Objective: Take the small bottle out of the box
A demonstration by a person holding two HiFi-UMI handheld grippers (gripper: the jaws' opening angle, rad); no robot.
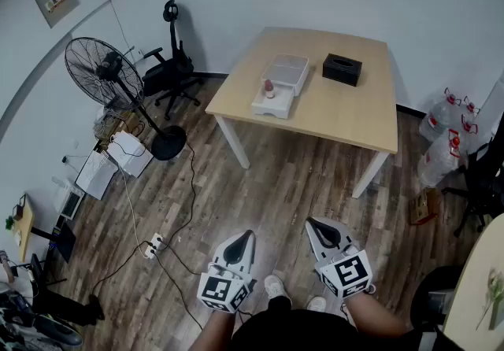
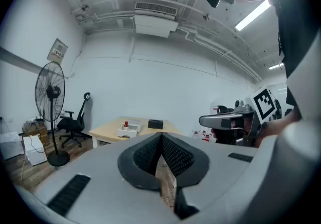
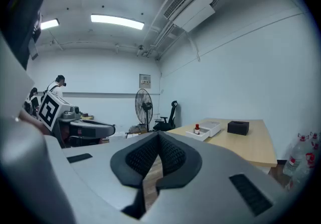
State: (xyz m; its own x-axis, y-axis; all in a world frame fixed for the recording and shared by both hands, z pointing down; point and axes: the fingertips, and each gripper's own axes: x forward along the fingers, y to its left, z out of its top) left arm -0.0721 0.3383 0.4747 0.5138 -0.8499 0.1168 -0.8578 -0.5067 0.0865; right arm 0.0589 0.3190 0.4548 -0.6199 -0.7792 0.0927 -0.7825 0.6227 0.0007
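Standing well back from the tabletop [image 1: 346, 109], holding the left tongs [image 1: 247, 234] and right tongs [image 1: 313, 223] level, both clenched on nothing — probably resting before the approach. Leaving the small bottle [image 1: 268, 89] upright in the open box [image 1: 272, 110] near the tabletop's left edge.

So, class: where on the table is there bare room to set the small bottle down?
Bare: the wide stretch of table between the white box, the black box and the near edge. Crowded: around the white box.
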